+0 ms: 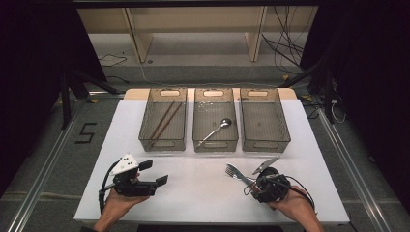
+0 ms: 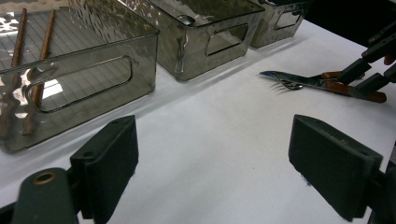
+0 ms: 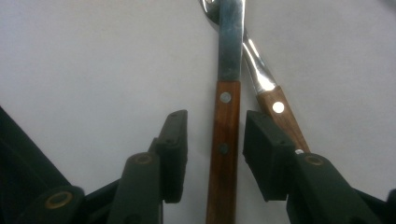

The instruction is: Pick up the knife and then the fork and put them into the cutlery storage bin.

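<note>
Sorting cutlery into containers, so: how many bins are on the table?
3, in a row along the table's far edge: left bin with chopsticks, middle bin with a spoon, right bin apparently empty.

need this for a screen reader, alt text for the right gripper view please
Two black gripper fingers straddle the wooden handle of a steel knife lying on a white table, not yet closed on it. A wooden-handled steel fork crosses beneath the knife.

We see knife [image 3: 224,135] handle brown wood, riveted, blade shiny metal; bins [image 2: 93,70] smoky glossy plastic; surface [image 1: 203,186] matt white.
</note>
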The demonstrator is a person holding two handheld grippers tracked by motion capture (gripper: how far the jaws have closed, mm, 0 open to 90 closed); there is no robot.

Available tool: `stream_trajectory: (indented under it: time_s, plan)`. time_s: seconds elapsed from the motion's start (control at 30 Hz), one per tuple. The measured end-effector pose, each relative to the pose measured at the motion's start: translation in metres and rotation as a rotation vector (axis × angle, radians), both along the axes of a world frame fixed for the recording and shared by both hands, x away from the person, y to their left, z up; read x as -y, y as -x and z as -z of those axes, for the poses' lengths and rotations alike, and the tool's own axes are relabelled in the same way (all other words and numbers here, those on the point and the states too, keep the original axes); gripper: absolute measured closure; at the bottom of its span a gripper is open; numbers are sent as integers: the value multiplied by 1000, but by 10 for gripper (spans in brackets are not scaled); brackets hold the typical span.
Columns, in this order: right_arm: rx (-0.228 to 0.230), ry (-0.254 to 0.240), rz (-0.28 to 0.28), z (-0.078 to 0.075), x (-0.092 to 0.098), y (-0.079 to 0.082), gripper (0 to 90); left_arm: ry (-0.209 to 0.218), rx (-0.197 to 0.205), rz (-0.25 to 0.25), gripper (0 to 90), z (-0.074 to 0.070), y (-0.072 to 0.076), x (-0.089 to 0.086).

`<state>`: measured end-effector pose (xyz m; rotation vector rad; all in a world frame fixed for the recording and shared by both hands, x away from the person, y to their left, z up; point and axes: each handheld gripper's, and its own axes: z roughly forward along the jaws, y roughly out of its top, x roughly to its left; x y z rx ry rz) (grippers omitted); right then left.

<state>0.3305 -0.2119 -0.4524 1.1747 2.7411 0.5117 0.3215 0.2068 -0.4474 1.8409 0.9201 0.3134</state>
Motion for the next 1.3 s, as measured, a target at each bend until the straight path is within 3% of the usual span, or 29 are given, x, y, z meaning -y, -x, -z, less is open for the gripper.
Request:
stream_trajectory:
  time_s: [0.37,0.73,1.17,1.3]
  plan:
    - [-31,88,7,5,-7,-6,700,-8,2,10,157,0,0,1]
    - [-65,134,0,4,-15,-13,758,-19,10,21,158,0,1,3]
    - [-78,98,16,1,-12,-12,774,-26,17,18,158,0,1,3]
    - [-58,75,9,-4,-10,-11,774,-24,20,14,158,0,1,3]
